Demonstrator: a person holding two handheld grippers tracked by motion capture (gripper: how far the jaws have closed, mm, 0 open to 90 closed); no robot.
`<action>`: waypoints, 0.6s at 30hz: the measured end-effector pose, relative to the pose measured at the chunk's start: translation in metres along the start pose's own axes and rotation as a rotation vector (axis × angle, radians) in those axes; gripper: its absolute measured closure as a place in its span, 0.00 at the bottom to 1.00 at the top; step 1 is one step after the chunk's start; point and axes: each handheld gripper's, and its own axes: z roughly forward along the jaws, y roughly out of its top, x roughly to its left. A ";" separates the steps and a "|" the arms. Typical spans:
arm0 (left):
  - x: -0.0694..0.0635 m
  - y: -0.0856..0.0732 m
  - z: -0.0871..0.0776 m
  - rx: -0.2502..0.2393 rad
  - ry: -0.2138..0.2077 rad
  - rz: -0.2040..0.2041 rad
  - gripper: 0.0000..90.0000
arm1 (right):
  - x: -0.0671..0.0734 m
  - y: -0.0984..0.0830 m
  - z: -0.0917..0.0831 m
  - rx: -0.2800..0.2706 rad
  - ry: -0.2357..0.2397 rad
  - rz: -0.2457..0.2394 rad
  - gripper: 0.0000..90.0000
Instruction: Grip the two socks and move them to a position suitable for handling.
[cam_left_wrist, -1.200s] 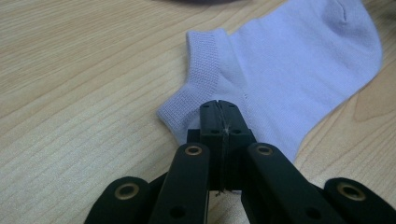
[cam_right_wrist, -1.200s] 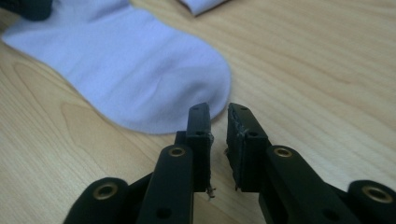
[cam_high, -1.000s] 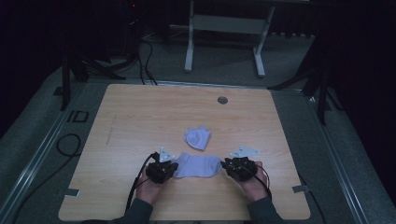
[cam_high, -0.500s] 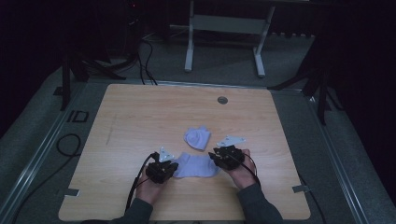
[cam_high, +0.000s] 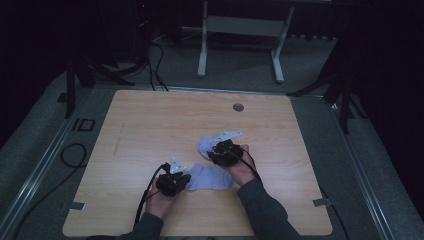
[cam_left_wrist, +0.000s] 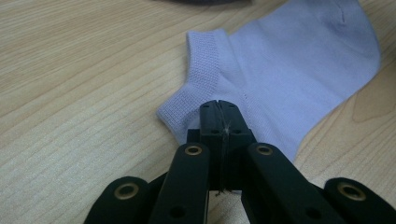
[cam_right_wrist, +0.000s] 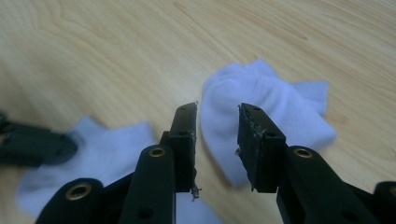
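Here, on the pale wooden table (cam_high: 150, 125), a flat light-lilac ankle sock (cam_high: 212, 177) as the landmark, near the front edge. At the sock's left end: the left gripper (cam_high: 184, 176), jaws clenched tight on the ribbed cuff (cam_left_wrist: 187, 100), a pinch of fabric caught between the pads, as seen in the left gripper view. Left hand (cam_high: 160, 202) behind it, toward the table's front edge. Beyond the sock's far right corner: a crumpled second light-lilac sock (cam_high: 206, 146), bunched into a lump, just beside the flat one. Over that lump, to the right: the right gripper (cam_high: 215, 151), jaws parted and just now widening, nothing between the pads, the crumpled sock (cam_right_wrist: 266, 107) lying past the fingertips (cam_right_wrist: 184, 121). Far beyond the socks, a small round grey grommet (cam_high: 238, 107) near the table's back edge.
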 end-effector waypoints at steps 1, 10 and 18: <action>0.000 0.000 0.000 0.001 -0.001 0.000 0.99 | 0.000 0.003 0.004 0.003 0.000 0.002 0.74; 0.000 0.000 0.000 0.003 0.000 0.004 0.99 | -0.004 0.020 0.042 0.065 -0.004 0.003 0.75; 0.000 0.000 0.000 0.001 -0.004 0.000 0.99 | -0.010 0.019 0.066 0.141 0.009 0.038 0.69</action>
